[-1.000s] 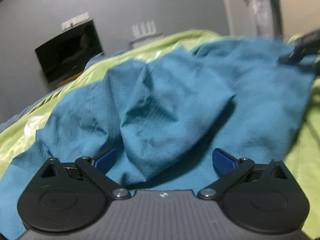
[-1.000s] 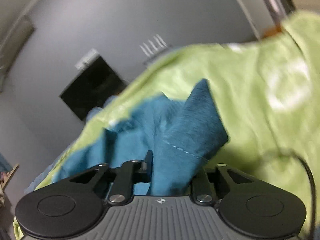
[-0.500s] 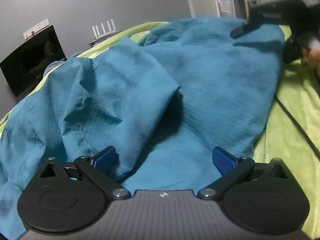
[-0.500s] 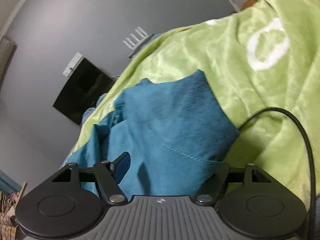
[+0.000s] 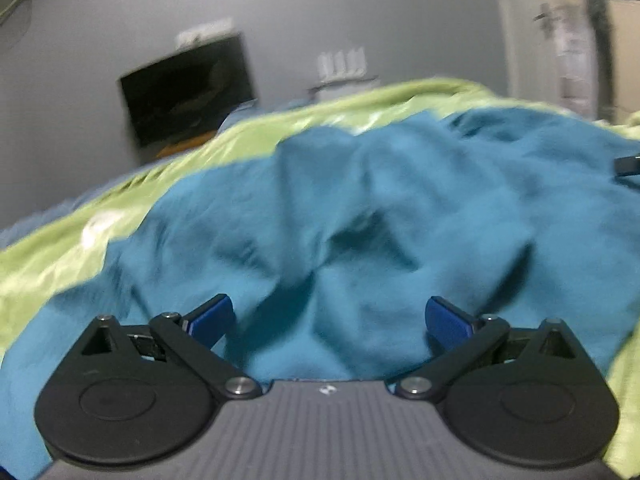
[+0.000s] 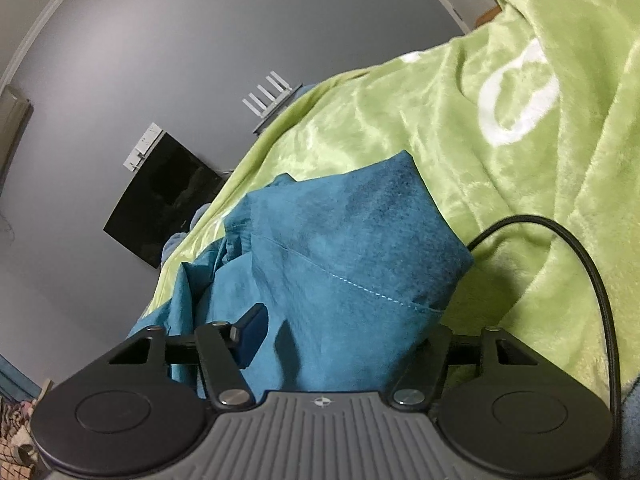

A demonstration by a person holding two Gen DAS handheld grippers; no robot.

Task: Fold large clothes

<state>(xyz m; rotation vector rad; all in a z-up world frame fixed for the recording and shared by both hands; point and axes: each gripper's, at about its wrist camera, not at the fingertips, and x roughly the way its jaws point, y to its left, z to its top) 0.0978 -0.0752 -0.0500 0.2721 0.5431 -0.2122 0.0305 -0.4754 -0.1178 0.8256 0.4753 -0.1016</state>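
Observation:
A large teal garment point(image 5: 360, 220) lies crumpled on a lime green blanket point(image 5: 48, 248). My left gripper point(image 5: 326, 316) is open, its blue pads wide apart, low over the garment's near edge with a cloth ridge between them. In the right wrist view a folded corner of the same garment point(image 6: 340, 248) with a stitched hem lies between the fingers of my right gripper point(image 6: 340, 334). That gripper is open; its right finger is hidden under the cloth. The right gripper's tip point(image 5: 626, 165) shows at the far right of the left wrist view.
The green blanket point(image 6: 500, 140) covers the bed, with a white ring pattern. A black cable point(image 6: 592, 264) loops over it at right. A dark screen point(image 5: 188, 92) and a white router point(image 5: 342, 66) stand by the grey wall. A door point(image 5: 560, 32) is at right.
My right gripper has opened and let go of the garment corner, which now rests on the blanket. My left gripper stayed open and swung back left over the cloth.

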